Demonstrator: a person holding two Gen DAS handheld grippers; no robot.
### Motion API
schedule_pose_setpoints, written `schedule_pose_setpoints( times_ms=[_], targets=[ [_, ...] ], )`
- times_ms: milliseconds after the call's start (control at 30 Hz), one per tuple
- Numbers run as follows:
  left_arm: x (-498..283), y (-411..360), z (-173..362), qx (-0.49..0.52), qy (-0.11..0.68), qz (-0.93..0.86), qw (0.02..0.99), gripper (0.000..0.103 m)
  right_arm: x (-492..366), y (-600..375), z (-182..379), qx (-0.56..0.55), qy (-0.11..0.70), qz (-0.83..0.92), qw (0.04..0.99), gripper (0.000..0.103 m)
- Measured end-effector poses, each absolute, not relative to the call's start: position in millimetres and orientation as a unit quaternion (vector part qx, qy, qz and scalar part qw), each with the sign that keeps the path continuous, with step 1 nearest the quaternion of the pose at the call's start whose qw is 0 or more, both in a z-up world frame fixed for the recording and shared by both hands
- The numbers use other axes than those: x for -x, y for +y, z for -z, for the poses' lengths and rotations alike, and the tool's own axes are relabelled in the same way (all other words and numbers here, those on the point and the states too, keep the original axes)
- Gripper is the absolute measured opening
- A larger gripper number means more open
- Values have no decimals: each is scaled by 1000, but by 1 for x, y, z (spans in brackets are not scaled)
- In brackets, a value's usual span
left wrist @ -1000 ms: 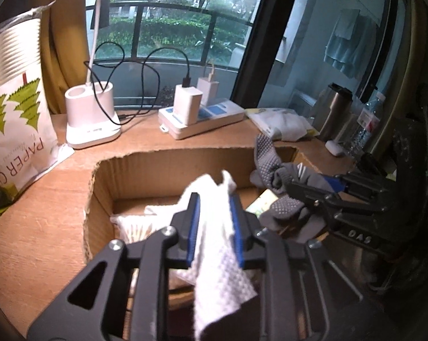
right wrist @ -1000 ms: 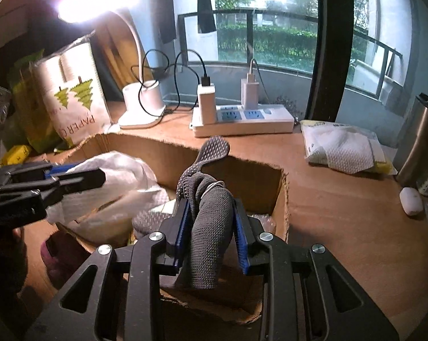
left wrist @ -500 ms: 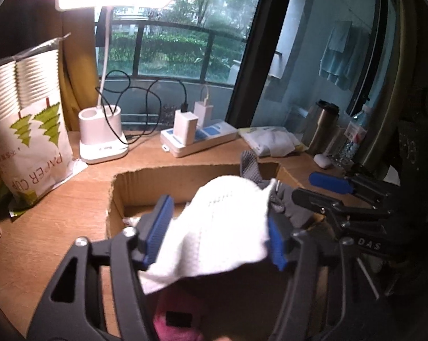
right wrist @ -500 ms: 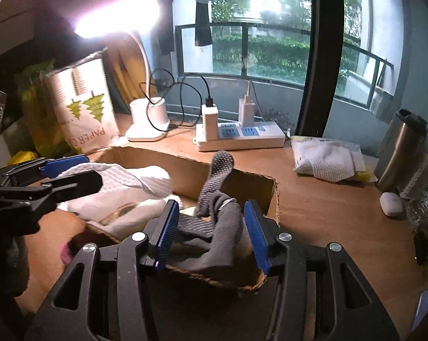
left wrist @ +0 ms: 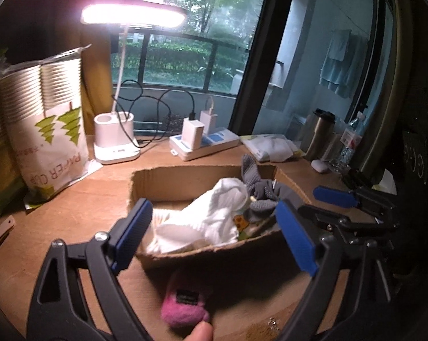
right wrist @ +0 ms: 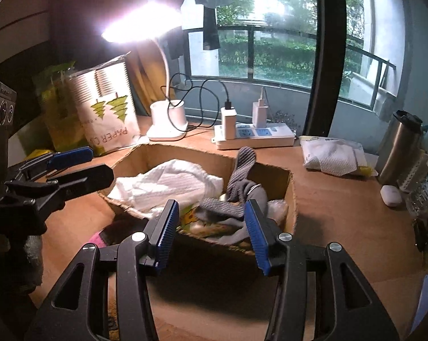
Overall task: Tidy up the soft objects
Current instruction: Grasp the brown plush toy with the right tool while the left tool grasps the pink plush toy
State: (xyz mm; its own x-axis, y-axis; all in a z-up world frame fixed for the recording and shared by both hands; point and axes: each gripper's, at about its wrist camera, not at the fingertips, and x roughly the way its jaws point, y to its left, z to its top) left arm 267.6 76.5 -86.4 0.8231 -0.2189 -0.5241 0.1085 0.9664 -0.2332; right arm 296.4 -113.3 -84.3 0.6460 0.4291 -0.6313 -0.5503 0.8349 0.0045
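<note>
A cardboard box (left wrist: 185, 176) (right wrist: 292, 199) stands on the wooden desk. Inside lie a white cloth (left wrist: 211, 218) (right wrist: 168, 184) on the left and a grey sock (left wrist: 259, 187) (right wrist: 242, 176) on the right, its toe sticking up over the far wall. My left gripper (left wrist: 214, 236) is open and empty, raised above the box's near side. My right gripper (right wrist: 211, 233) is open and empty, also above the near side. A pink soft object (left wrist: 182, 309) (right wrist: 96, 240) lies on the desk in front of the box.
Behind the box stand a lit desk lamp (left wrist: 114, 139), a power strip with chargers (left wrist: 202, 142) and a paper-cup bag (left wrist: 46, 130). A packet of white cloths (right wrist: 333, 156), a steel tumbler (right wrist: 398, 147) and a small white case (right wrist: 391, 196) lie at the right.
Both grippers opened, letting the white cloth and the grey sock drop into the box, then pulled back and up away from it.
</note>
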Motion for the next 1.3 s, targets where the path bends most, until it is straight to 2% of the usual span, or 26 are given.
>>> schedule_pose_setpoints(
  times_ms=[100, 200, 300, 800, 1233, 1300],
  targets=[
    [-257, 82, 90, 99, 285, 81, 950, 90, -289, -107, 88, 95, 325, -276, 900, 52],
    [-247, 86, 96, 101, 290, 78, 949, 90, -278, -100, 93, 97, 329, -282, 896, 60],
    [-235, 92, 104, 106, 296, 73, 946, 90, -268, -95, 97, 100, 335, -286, 893, 62],
    [-183, 109, 145, 126, 326, 54, 935, 90, -210, -76, 147, 124, 390, -302, 861, 63],
    [-183, 98, 173, 119, 369, 48, 920, 90, -198, -73, 171, 128, 421, -338, 832, 63],
    [-188, 97, 173, 115, 373, 45, 920, 90, -198, -72, 173, 132, 418, -339, 832, 59]
  ],
)
